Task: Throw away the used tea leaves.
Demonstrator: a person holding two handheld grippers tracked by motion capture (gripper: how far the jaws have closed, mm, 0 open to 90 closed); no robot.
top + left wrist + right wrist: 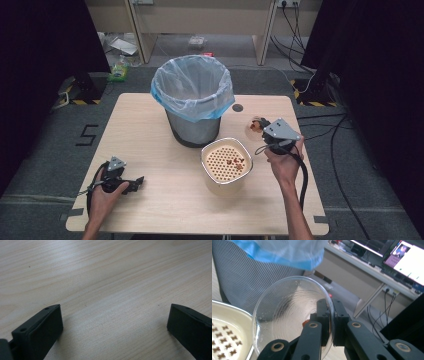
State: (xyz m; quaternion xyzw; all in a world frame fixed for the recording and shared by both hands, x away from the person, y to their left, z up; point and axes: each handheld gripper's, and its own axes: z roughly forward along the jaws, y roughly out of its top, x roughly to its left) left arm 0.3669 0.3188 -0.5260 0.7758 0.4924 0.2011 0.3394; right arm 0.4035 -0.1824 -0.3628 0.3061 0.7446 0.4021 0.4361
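My right gripper (261,126) is shut on the rim of a clear plastic bowl (253,127), held tilted on edge above the table, right of the bin. In the right gripper view the jaws (330,315) pinch the bowl (284,312) at its right rim, and a small orange scrap (305,322) clings inside it. A cream perforated strainer (222,186) with brown scraps (235,162) stands below and to the left. The grey bin (192,127) with a blue-edged liner (192,87) stands behind it. My left gripper (137,182) rests open on the wood (115,322), with nothing between its jaws.
The wooden table (150,140) has a dark round hole (237,107) near its back edge. Cables (345,165) trail over the floor on the right. Desk legs (265,35) and clutter stand beyond the table. A lit monitor (409,260) is in the right gripper view.
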